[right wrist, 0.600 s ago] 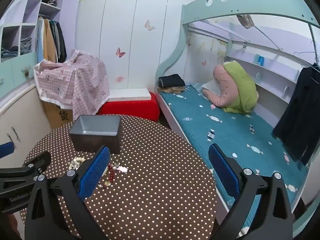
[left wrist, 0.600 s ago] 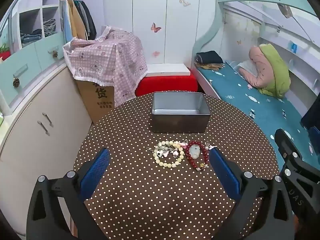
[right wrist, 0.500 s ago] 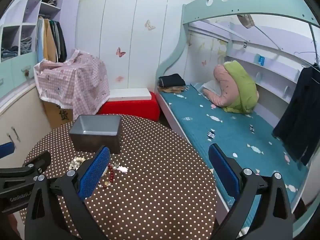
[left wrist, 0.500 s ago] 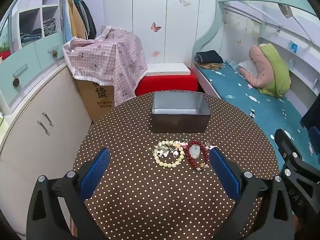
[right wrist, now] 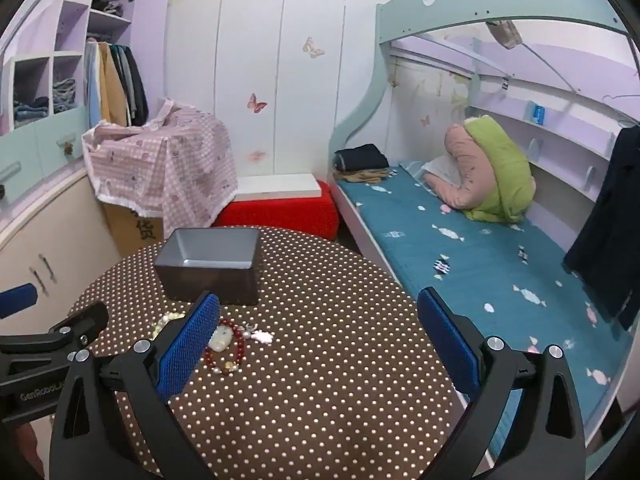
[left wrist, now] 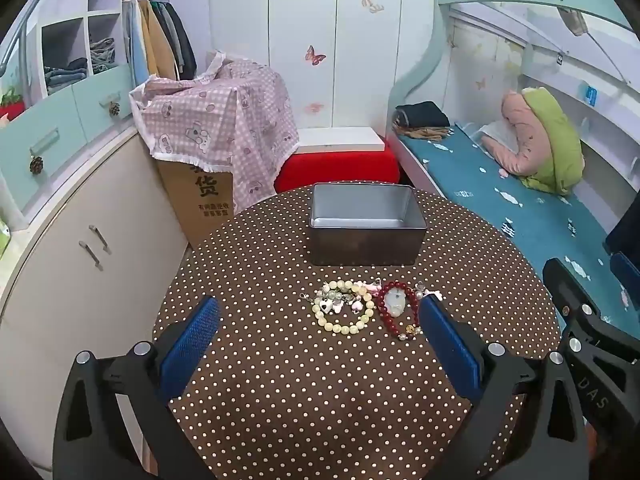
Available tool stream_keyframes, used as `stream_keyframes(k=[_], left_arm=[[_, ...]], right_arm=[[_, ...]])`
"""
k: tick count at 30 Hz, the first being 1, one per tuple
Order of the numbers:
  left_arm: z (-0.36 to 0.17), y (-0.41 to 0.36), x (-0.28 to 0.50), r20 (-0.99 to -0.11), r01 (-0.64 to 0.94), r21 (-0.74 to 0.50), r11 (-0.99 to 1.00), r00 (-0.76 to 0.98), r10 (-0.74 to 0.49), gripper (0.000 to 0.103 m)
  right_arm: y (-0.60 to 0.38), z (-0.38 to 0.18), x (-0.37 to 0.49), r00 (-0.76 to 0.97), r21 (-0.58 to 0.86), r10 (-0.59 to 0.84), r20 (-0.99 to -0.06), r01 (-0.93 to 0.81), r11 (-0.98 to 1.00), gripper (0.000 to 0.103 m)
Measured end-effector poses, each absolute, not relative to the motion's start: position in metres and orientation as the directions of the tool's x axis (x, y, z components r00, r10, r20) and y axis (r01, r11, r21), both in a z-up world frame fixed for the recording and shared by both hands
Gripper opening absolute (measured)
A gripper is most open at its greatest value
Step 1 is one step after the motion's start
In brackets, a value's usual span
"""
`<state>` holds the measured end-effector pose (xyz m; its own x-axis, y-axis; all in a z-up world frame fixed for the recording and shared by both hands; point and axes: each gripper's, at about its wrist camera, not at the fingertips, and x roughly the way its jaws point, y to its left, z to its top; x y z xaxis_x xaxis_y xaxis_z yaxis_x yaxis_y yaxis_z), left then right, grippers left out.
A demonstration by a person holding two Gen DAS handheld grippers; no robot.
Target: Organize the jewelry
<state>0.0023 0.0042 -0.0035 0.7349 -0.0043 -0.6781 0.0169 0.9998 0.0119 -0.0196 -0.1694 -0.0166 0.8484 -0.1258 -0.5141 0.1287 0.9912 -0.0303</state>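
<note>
A pale yellow bead bracelet point(left wrist: 345, 307) with small charms and a dark red bead bracelet point(left wrist: 397, 309) with a pale pendant lie side by side on the round polka-dot table point(left wrist: 320, 392). An open grey metal box point(left wrist: 365, 229) stands just behind them and looks empty. My left gripper point(left wrist: 318, 344) is open, above the table just short of the bracelets. My right gripper point(right wrist: 318, 344) is open and empty over the table's right side; the red bracelet point(right wrist: 225, 346) lies by its left finger and the box point(right wrist: 210, 266) shows beyond.
A cardboard box under a pink checked cloth point(left wrist: 216, 128) and a red stool point(left wrist: 338, 168) stand behind the table. Cabinets point(left wrist: 72, 248) run along the left. A bed with a teal mattress point(right wrist: 460, 248) lies to the right.
</note>
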Motion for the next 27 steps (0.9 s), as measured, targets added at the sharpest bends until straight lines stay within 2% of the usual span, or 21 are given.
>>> stream_keyframes(k=[12,27], left_arm=[[0.0011,0.0050,-0.0001,-0.678,0.019,0.012,1.000,0.735,-0.006,0.096],[-0.0018,0.0061,0.0028,-0.685,0.018,0.010,1.000,0.728,-0.006,0.096]], right_arm=[[-0.1729,-0.0189,-0.0157,0.845,0.013,-0.065,-0.531,0.085,0.996,0.096],[-0.1740,-0.0221,-0.0112,0.836,0.019,-0.057,-0.546,0.081,0.997,0.096]])
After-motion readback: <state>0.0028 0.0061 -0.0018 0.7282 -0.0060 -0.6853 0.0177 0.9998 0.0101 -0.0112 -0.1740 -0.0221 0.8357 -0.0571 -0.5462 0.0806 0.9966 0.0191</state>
